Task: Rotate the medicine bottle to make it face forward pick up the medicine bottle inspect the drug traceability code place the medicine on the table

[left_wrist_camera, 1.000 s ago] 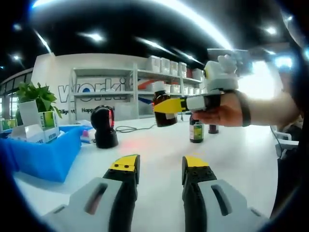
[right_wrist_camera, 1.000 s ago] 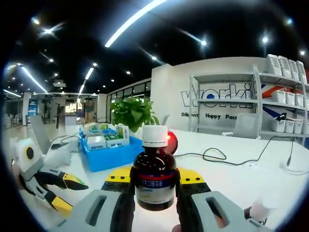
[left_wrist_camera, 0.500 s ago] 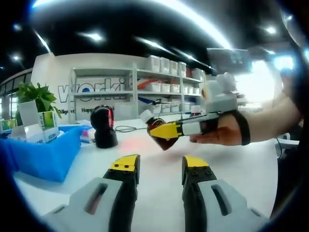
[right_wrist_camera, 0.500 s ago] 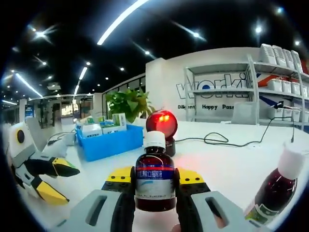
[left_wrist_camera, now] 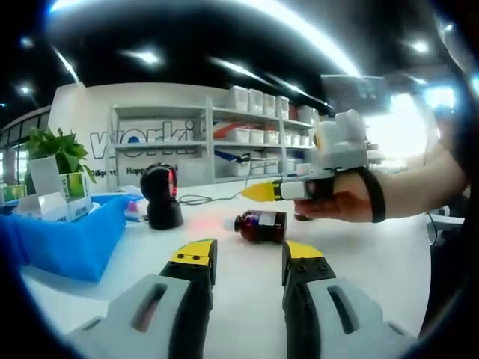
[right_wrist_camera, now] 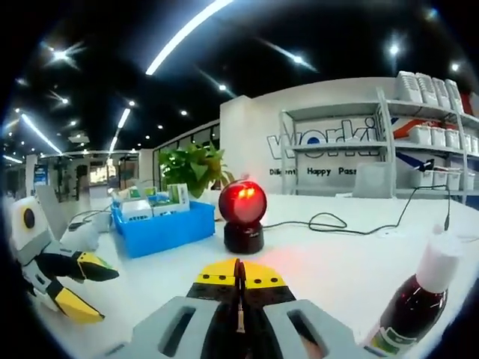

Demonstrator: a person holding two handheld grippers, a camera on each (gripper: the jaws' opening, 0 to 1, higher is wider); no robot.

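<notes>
A dark brown medicine bottle (left_wrist_camera: 260, 225) with a white label lies on its side on the white table (left_wrist_camera: 359, 254), just ahead of my left gripper (left_wrist_camera: 248, 254). That gripper stands open with nothing between its yellow-tipped jaws. A hand holds my right gripper (left_wrist_camera: 258, 192) a little above the lying bottle, apart from it. In the right gripper view my right gripper (right_wrist_camera: 238, 273) is shut, yellow tips pressed together on nothing. My left gripper (right_wrist_camera: 93, 294) sits at the far left there, jaws apart.
A black scanner (right_wrist_camera: 242, 213) with a red light stands mid-table, a cable trailing behind it. A blue bin (right_wrist_camera: 161, 228) of boxes and a plant (right_wrist_camera: 196, 166) are on its left. Another dark bottle (right_wrist_camera: 415, 299) with a white cap stands at the right. Shelves (left_wrist_camera: 254, 127) line the back wall.
My right gripper has let go of the bottle, which now lies on its side on the table. Its jaws have shut empty and it has risen slightly. The left gripper has not moved.
</notes>
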